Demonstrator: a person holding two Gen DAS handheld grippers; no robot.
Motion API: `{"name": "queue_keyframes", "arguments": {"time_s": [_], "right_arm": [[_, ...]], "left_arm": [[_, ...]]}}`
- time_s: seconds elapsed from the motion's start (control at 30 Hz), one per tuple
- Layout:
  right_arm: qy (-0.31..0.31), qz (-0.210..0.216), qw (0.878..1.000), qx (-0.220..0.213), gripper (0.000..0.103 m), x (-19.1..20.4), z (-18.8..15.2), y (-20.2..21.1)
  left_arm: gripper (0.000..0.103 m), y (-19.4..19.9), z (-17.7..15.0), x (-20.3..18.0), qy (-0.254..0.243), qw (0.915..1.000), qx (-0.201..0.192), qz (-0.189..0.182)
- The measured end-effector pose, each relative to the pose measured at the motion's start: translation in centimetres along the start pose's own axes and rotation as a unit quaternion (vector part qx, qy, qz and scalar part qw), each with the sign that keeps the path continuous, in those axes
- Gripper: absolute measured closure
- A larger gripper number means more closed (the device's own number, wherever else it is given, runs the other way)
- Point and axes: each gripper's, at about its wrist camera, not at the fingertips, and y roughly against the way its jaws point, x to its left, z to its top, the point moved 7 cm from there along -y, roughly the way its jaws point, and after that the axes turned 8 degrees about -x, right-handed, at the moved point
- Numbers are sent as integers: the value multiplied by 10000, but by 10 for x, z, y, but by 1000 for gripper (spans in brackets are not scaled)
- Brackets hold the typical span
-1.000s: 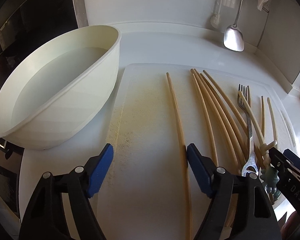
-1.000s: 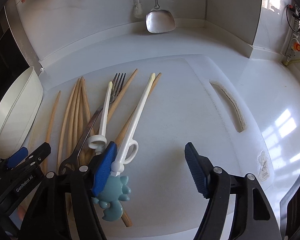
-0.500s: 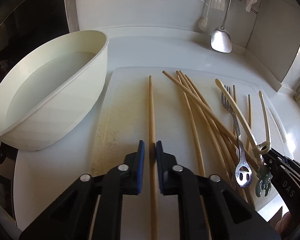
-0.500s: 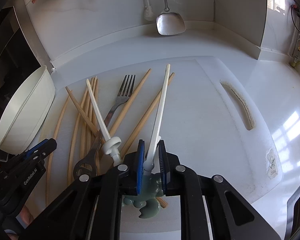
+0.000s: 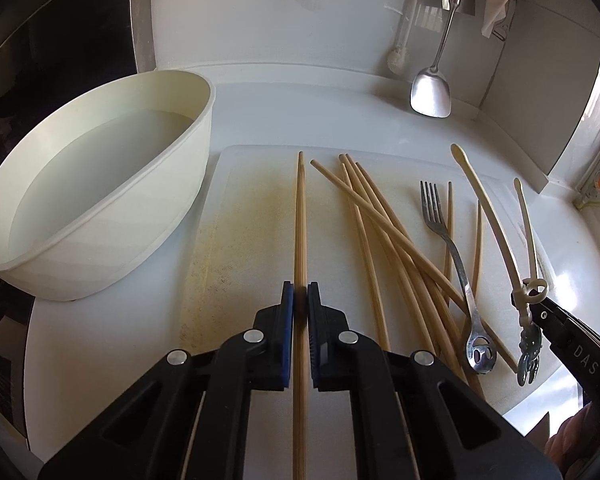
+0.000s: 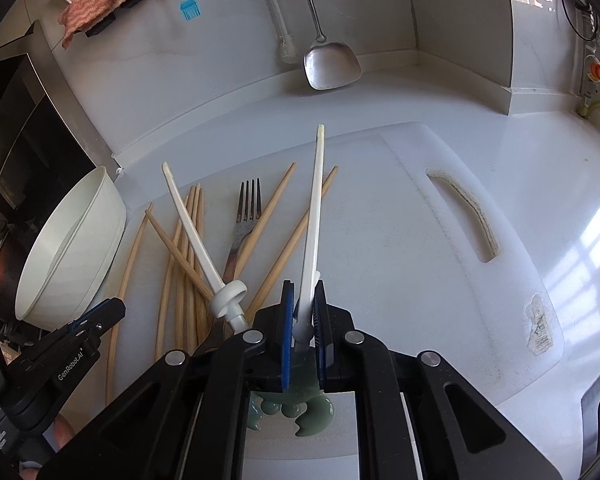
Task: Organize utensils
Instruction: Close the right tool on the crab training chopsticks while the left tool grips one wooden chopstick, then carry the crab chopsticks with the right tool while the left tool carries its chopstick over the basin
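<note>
My left gripper (image 5: 300,300) is shut on one wooden chopstick (image 5: 300,216) that points straight ahead over the white cutting board (image 5: 252,216). Several more wooden chopsticks (image 5: 380,232) lie crossed to its right, beside a metal fork (image 5: 448,236). My right gripper (image 6: 303,300) is shut on one stick of the white training chopsticks (image 6: 314,208) with a green figure at the hinge; the other stick (image 6: 192,224) splays left over the pile (image 6: 184,268). The lifted training chopsticks (image 5: 496,232) and the right gripper (image 5: 556,328) also show in the left wrist view.
A white oval tub (image 5: 100,200) holding water stands left of the board; it also shows in the right wrist view (image 6: 72,248). A metal spatula (image 6: 330,64), a brush and a cloth hang on the back wall. The board has a handle slot (image 6: 464,216) at the right.
Both grippers went from open to shut, the left on a wooden chopstick, the right on the white training chopsticks. Both have since lifted, and the training chopsticks splayed apart.
</note>
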Motion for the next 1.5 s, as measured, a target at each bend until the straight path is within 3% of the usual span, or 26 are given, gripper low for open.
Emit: {"name": "queue_keyframes", "arguments": {"time_s": [0.43,0.57,0.77,1.0,1.13,1.5], "right_arm": [[260,404,9988,-126,94,28,41,44],[518,707,9961,-85,94,61,53,51],[819,1251,9887,65,94,138,66,44],[962,1563,9825,326,94,235,65,-3],[951,1429,9837,529,94,279,56,-40],[961,882,9843,1188,94,333,20,-125]], "left_arm": [[96,73,44,5,300,9992,-198,153],[96,102,63,29,593,9971,-292,374],[96,122,85,93,893,9915,-355,875],[96,111,107,186,931,9870,-356,1262],[96,82,114,224,927,9891,-154,1134],[96,12,108,260,708,9933,412,812]]}}
